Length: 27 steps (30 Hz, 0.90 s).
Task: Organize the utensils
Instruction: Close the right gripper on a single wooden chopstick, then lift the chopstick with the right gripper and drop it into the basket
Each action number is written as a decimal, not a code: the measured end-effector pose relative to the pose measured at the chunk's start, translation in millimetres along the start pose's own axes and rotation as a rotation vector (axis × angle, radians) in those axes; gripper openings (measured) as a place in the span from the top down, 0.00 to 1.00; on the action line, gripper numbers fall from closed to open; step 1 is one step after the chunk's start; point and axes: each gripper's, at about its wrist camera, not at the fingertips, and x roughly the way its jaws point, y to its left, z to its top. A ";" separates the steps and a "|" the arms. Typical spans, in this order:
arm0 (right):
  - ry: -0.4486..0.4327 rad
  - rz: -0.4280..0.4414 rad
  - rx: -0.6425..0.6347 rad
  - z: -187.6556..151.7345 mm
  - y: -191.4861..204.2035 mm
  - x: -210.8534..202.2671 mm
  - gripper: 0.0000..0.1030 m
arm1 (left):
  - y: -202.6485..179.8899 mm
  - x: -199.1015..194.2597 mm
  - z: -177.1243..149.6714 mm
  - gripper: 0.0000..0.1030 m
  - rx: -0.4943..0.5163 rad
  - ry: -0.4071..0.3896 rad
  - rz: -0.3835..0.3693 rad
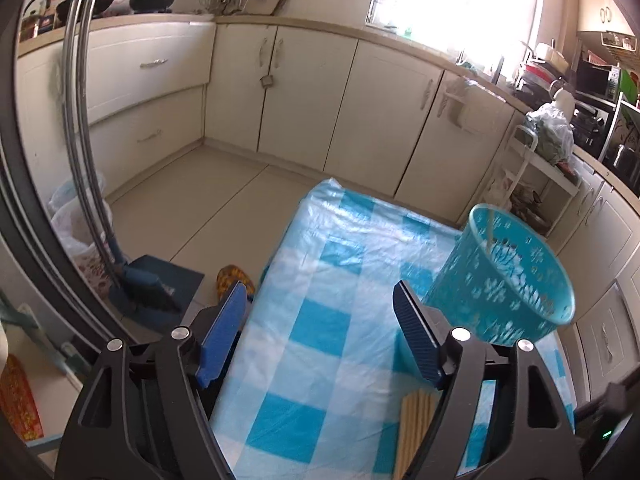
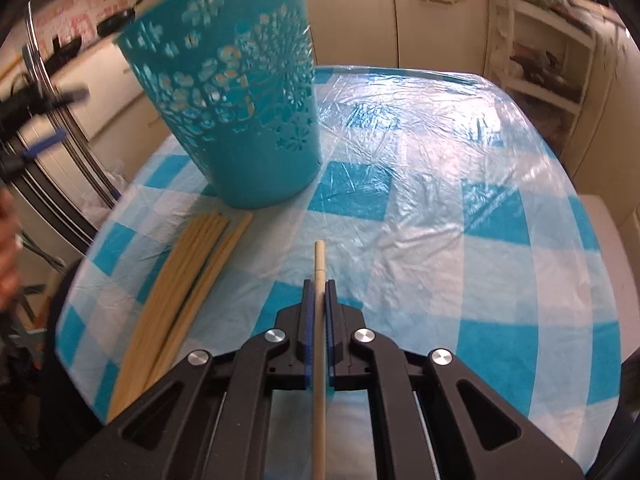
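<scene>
A teal perforated basket [image 2: 240, 92] stands on the blue-and-white checked table [image 2: 440, 184], with one pale chopstick leaning inside it [image 1: 489, 224]. Several wooden chopsticks [image 2: 180, 280] lie in a bundle on the cloth left of my right gripper [image 2: 319, 284]. That gripper is shut on a single chopstick [image 2: 319, 264], which runs between its blue pads and sticks out ahead. My left gripper [image 1: 320, 304] is open over the table's left edge with nothing between its fingers. The basket [image 1: 504, 276] is to its right, and the bundle's ends [image 1: 416, 424] show below its right finger.
Cream kitchen cabinets [image 1: 304, 92] line the far walls. A white shelf rack [image 2: 540, 52] stands past the table's far right. On the floor to the left are a blue dustpan [image 1: 160, 284] with a metal handle and plastic bags [image 1: 76, 224].
</scene>
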 end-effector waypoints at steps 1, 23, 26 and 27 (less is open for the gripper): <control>-0.020 0.023 0.016 -1.3 -2.5 -10.7 0.94 | 1.6 2.2 -3.5 0.30 -0.002 0.015 0.003; -0.580 0.280 -0.019 168.1 54.7 -165.5 0.95 | 21.7 -2.3 -28.7 0.27 -0.041 0.097 -0.013; -0.584 0.227 -0.033 172.0 59.0 -153.9 0.95 | 23.3 -2.0 -29.2 0.27 -0.049 0.101 -0.013; -0.581 0.202 -0.043 173.6 60.8 -148.0 0.95 | 23.7 -1.7 -29.7 0.27 -0.050 0.103 -0.014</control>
